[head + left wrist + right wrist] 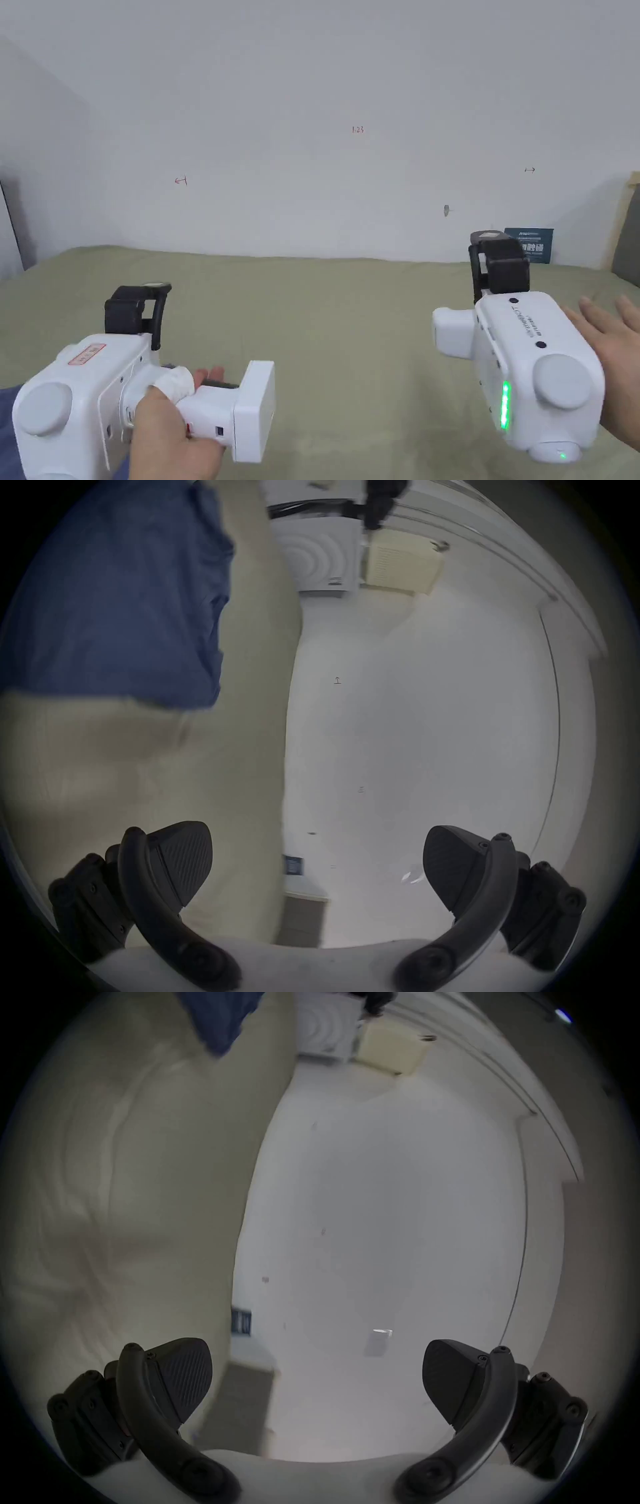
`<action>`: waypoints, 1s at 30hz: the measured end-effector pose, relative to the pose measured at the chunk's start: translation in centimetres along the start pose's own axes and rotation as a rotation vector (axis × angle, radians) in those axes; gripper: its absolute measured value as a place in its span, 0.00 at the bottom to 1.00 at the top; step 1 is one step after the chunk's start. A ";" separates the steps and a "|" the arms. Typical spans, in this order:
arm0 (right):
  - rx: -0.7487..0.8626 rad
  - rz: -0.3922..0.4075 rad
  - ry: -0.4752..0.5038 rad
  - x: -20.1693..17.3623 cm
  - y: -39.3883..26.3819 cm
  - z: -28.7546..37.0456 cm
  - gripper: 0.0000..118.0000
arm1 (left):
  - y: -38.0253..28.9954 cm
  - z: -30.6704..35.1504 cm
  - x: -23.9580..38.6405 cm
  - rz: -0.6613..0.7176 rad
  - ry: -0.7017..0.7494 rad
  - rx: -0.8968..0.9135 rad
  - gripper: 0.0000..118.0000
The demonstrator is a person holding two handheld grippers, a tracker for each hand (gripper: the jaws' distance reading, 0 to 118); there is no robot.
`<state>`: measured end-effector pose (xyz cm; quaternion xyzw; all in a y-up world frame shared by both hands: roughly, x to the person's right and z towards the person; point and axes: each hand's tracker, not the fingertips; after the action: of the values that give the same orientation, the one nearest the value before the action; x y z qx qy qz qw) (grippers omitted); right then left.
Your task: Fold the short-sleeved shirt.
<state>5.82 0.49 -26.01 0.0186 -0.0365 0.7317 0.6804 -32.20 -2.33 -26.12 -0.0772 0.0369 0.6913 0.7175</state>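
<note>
A blue shirt (pixel 114 594) lies on the olive-green sheet (pixel 325 325); in the head view only a strip of the shirt (pixel 7 425) shows at the bottom left edge, behind my left hand. My left gripper (pixel 139 300) hovers above the sheet, rolled on its side, away from the cloth. Its jaws (pixel 317 864) stand wide apart with nothing between them. My right gripper (pixel 500 250) is held up on the right, also rolled sideways, its jaws (pixel 317 1376) wide apart and empty. A corner of the shirt (pixel 221 1016) shows far off in the right gripper view.
A white wall runs behind the sheet. A dark blue card (pixel 529 244) leans against it at the right, next to a grey padded panel (pixel 628 237). A white unit (pixel 318 556) and a cream box (pixel 401 561) stand beyond the sheet's far side.
</note>
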 end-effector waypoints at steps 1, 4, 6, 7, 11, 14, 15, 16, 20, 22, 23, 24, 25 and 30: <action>0.006 -0.140 -0.006 0.5 -0.2 0.2 0.99 | 0.1 -0.1 1.3 -0.120 -0.008 -0.011 1.00; -0.038 -0.854 0.110 3.4 -2.2 0.5 0.99 | -1.2 -1.6 6.6 -0.997 0.092 0.113 1.00; -0.077 -1.256 0.202 4.0 -4.2 0.7 0.99 | -5.2 0.4 7.7 -1.534 0.096 0.367 1.00; -0.088 -1.391 0.216 3.5 -5.1 0.9 0.99 | -6.1 0.9 7.4 -1.649 0.068 0.406 1.00; -0.126 -1.554 0.129 1.0 -5.8 1.7 0.99 | -7.5 1.8 5.7 -1.610 -0.003 0.259 1.00; -0.163 -1.599 0.161 0.4 -5.4 1.8 0.99 | -7.6 1.3 5.2 -1.516 0.038 0.220 1.00; -0.162 -1.616 0.173 0.4 -5.5 1.8 0.99 | -7.5 1.2 5.0 -1.513 0.034 0.226 1.00; -0.172 -1.624 0.167 0.7 -5.3 1.9 0.99 | -7.4 1.1 4.9 -1.514 0.038 0.229 1.00; -0.161 -1.620 0.141 1.1 -5.2 2.2 0.99 | -7.4 1.4 5.1 -1.504 0.036 0.229 1.00; -0.158 -1.627 0.141 1.5 -5.3 2.2 0.99 | -7.5 1.4 5.3 -1.497 0.037 0.213 1.00; -0.162 -1.635 0.131 1.6 -5.3 2.3 0.99 | -7.5 1.4 5.4 -1.497 0.045 0.206 1.00; -0.160 -1.640 0.126 1.9 -5.4 2.4 0.99 | -7.4 1.4 5.4 -1.500 0.049 0.198 1.00; -0.158 -1.645 0.119 2.1 -5.5 2.5 0.99 | -7.4 1.4 5.5 -1.501 0.049 0.193 1.00; -0.140 -1.614 0.080 3.3 -5.6 3.2 0.99 | -7.5 1.9 6.2 -1.521 0.065 0.202 1.00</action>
<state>11.13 3.90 -22.42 -0.0297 -0.0330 0.0114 0.9990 -24.58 3.81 -24.77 -0.0357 0.0577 -0.0019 0.9977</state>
